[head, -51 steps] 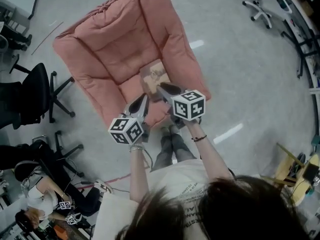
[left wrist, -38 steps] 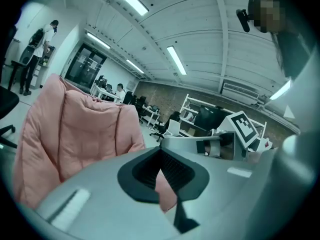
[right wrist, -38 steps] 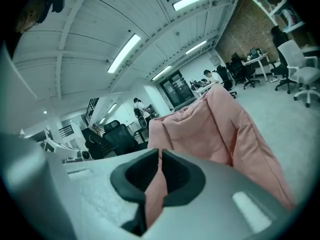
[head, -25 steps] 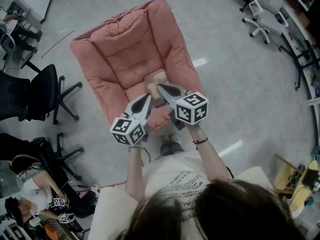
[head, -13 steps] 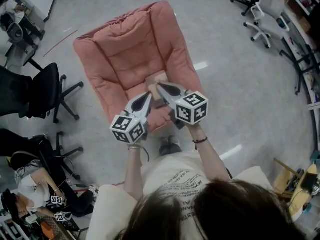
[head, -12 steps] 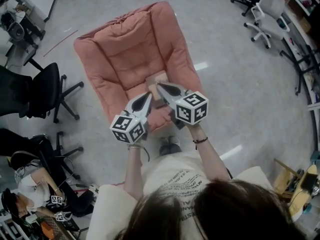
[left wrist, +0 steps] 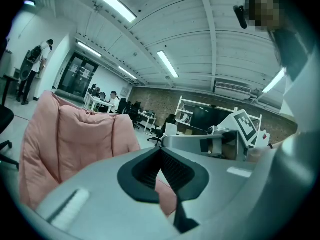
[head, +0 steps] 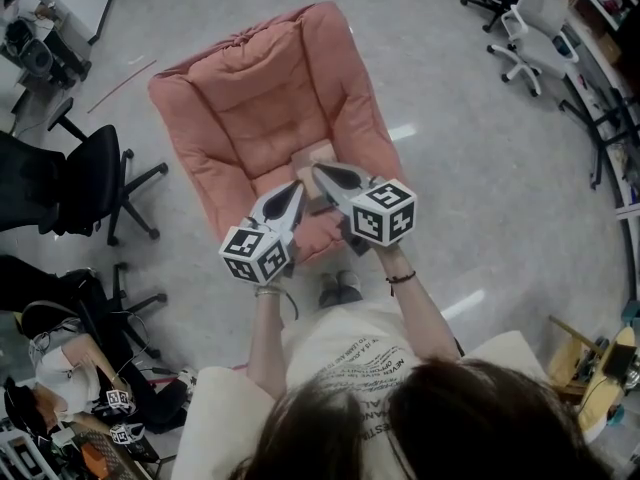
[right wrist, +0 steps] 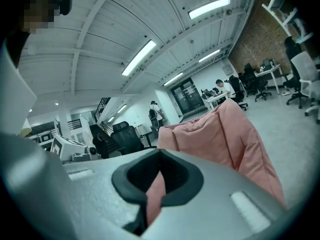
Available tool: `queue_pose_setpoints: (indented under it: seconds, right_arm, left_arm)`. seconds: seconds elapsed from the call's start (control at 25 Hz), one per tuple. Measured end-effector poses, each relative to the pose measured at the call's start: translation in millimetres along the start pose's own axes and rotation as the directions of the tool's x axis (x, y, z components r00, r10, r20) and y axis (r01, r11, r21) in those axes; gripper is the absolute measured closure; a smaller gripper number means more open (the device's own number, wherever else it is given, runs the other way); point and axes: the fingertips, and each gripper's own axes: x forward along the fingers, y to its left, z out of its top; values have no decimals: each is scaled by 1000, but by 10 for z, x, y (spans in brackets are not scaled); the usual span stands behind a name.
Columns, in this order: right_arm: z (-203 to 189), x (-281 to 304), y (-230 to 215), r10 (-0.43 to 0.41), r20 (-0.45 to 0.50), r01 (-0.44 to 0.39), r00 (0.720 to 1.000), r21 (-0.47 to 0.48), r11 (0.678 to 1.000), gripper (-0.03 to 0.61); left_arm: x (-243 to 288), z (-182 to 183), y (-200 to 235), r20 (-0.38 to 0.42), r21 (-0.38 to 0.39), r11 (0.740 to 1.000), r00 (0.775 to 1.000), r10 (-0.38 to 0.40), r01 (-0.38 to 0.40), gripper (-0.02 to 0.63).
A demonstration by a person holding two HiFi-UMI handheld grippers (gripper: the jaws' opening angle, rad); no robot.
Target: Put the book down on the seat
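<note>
The book lies flat on the seat of a pink cushioned armchair, close to the armrest on the person's right. The left tongs are pressed together and pinch nothing; pink cushion shows through the gap behind their tips in the left gripper view. The right tongs are likewise pressed together and empty. Both tongs hang side by side above the front of the seat, tips directed at the book's near edge; contact with the book cannot be determined. A black office chair stands on the grey floor, well apart from the armchair.
</note>
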Motion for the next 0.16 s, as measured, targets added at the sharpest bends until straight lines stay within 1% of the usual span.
queue_pose_setpoints:
  seconds: [0.16]
  right_arm:
    - [-5,-6,24,0,-2,0,1000,3,1000,576]
  left_arm:
    - [-23,9,-16,-1,0,1000,1000,-3,3,614]
